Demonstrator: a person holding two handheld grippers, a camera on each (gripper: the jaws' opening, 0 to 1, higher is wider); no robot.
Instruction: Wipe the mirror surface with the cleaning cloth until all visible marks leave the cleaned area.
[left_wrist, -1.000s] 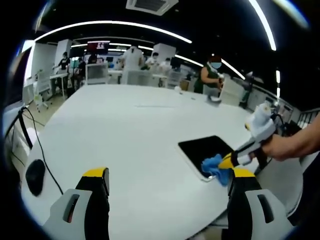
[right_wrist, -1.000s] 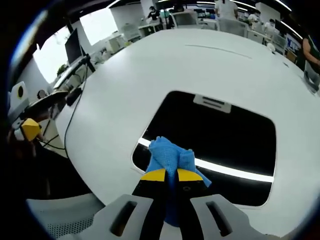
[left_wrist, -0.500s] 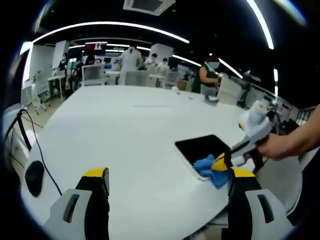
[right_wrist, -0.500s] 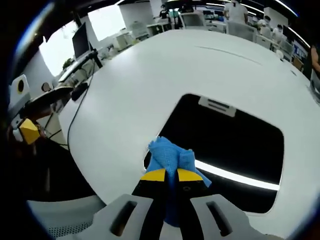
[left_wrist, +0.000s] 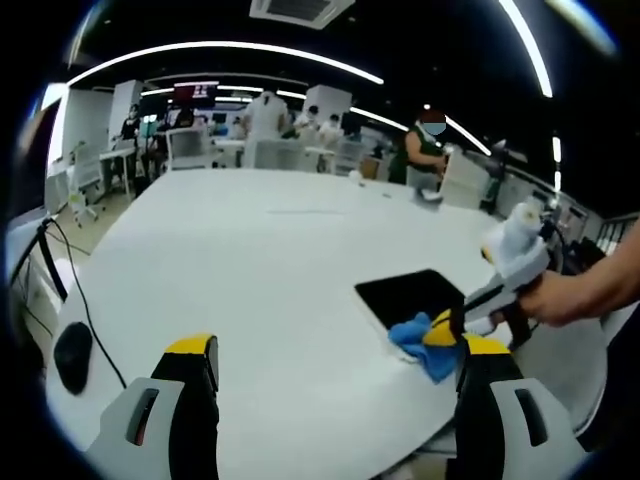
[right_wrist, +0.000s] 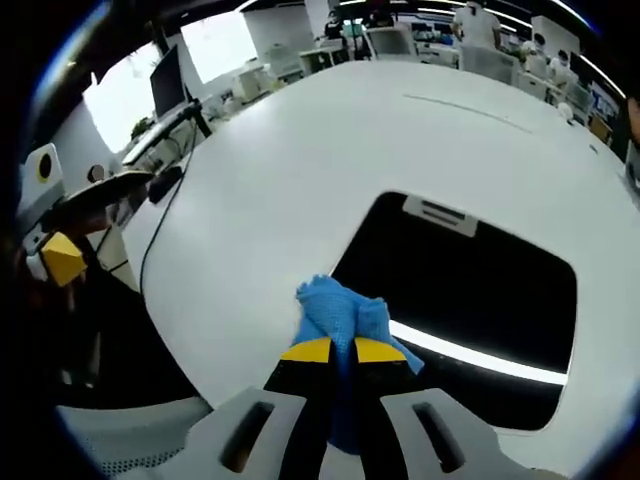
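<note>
Right hand-held gripper (right_wrist: 332, 349) pinches the blue cleaning cloth (right_wrist: 340, 315) at the mirror (right_wrist: 470, 300)'s near corner, close to the white surface (right_wrist: 290, 190)'s rim. Left hand-held gripper (left_wrist: 335, 365) hovers spread above broad bare surface beside the mirror.

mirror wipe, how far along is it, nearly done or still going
Done: the right gripper has its jaws shut on the blue cloth. In hand: the cloth sits at the near corner of the mirror, partly over the white table. No marks can be made out on the dark glass, so whether it is clean cannot be told. Left: probably passes over the rest of the mirror. The left gripper is open, away from it.
</note>
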